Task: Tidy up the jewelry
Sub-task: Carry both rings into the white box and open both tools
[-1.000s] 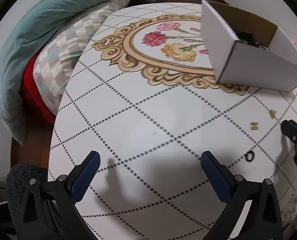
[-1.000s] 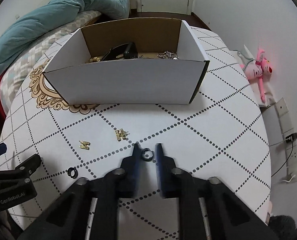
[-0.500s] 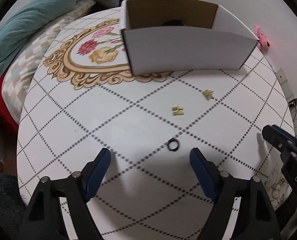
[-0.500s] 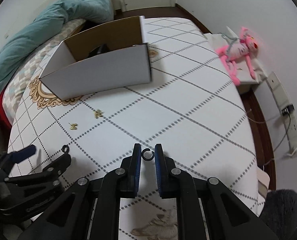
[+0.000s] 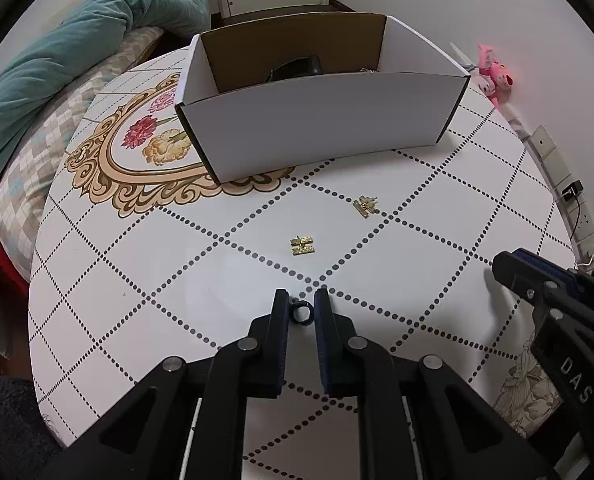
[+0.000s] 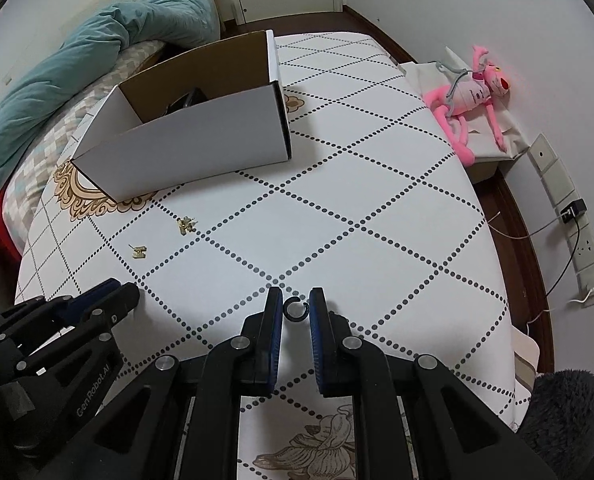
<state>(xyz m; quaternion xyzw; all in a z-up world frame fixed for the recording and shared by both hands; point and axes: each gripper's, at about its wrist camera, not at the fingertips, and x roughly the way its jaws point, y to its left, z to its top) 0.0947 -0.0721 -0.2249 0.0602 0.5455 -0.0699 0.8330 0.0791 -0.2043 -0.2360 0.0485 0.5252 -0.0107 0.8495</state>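
My left gripper (image 5: 300, 314) is shut on a small black ring (image 5: 300, 314) at the table's near part. My right gripper (image 6: 296, 309) is shut on another black open ring (image 6: 296, 309) and holds it above the table. Two gold earrings lie loose on the table: one (image 5: 302, 245) just ahead of the left gripper, one (image 5: 365, 205) farther right; they also show in the right wrist view (image 6: 139, 252) (image 6: 185, 225). The white cardboard box (image 5: 321, 120) stands beyond them with dark jewelry inside; it also shows in the right wrist view (image 6: 193, 140).
The table (image 5: 137, 264) is white with dotted diamonds and a floral medallion (image 5: 153, 148). A bed with a teal duvet (image 5: 57, 64) lies left. A pink plush toy (image 6: 469, 92) and wall sockets (image 6: 577, 232) are on the right, past the table's edge.
My left gripper swung right toward the black ring on the table and closed on it. My right gripper moved back and to the right with its ring, away from the box.
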